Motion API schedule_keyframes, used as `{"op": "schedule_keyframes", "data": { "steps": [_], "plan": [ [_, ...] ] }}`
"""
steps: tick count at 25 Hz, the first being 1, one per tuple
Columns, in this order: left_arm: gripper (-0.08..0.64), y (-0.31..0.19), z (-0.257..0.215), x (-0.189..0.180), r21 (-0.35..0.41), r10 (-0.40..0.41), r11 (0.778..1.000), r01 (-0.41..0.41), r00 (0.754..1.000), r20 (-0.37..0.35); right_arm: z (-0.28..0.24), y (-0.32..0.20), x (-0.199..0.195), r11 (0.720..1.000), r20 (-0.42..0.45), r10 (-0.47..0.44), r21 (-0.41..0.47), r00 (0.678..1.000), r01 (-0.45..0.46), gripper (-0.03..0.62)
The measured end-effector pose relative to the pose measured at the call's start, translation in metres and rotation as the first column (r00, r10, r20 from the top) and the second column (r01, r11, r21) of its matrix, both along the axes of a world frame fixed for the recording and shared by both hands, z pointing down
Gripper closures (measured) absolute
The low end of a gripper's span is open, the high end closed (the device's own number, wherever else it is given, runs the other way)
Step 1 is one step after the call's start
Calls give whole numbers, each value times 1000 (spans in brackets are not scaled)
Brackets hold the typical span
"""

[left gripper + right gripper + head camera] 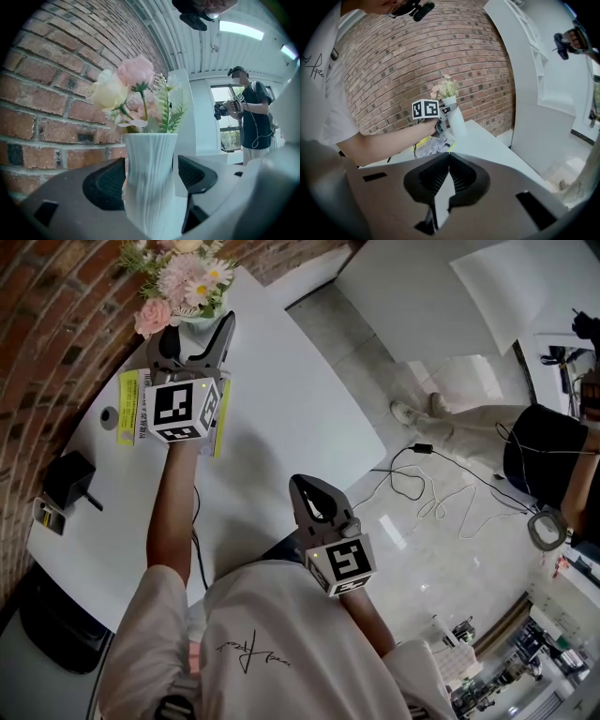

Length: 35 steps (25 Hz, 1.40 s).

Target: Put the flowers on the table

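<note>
From above, a white table (281,399) runs along a brick wall (56,324). At its far end there's a white vase (201,322) holding a bunch of flowers (178,277), pink and cream blooms with bits of green. The left gripper (198,331) reaches out to it, one jaw on each side of the vase. Under that gripper lies a yellow-edged leaflet (127,409), and nearer the table's left edge sits a small black box (66,481). The right gripper (306,486) hangs over the near edge of the table, well apart from the vase, close to the person's chest. A white cable (441,502) trails over the floor, and another person (544,442) in a dark top is off to the right.

The left gripper view shows the ribbed vase right up close, filling the gap between the two dark pads (105,185). The jaws stand wide and hold the vase by its body, the left pad pressed to it and the right one at its edge. A pink rose and a cream rose stand above the rim with fern-like sprigs. The brick wall is just behind.

In the right gripper view, its jaws are drawn together, tips meeting, with nothing held. Beyond them the vase sits in the other gripper at the far end of the table, leaning a little, just beside the leaflet. Whether its base touches the tabletop I can't tell.
</note>
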State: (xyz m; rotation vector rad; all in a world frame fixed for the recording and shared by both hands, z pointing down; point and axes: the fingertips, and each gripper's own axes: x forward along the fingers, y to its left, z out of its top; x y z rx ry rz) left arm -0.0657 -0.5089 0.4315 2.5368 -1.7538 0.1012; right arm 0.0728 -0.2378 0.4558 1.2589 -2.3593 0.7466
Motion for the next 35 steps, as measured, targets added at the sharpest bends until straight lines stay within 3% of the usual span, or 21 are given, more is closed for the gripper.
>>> {"op": "schedule_keyframes", "data": {
  "steps": [12, 22, 35],
  "plan": [
    [218, 28, -15, -8, -9, 0, 1000, -1, 1000, -21, -20, -1, -8, 998, 36, -8, 58, 999, 6, 568],
    [315, 61, -28, -12, -9, 5, 1000, -5, 1000, -26, -39, 1, -14, 995, 63, -5, 99, 998, -1, 568],
    [373, 109, -47, -3, -13, 52, 999, -52, 998, -41, -62, 13, -19, 991, 96, -2, 135, 995, -11, 568]
  ]
}}
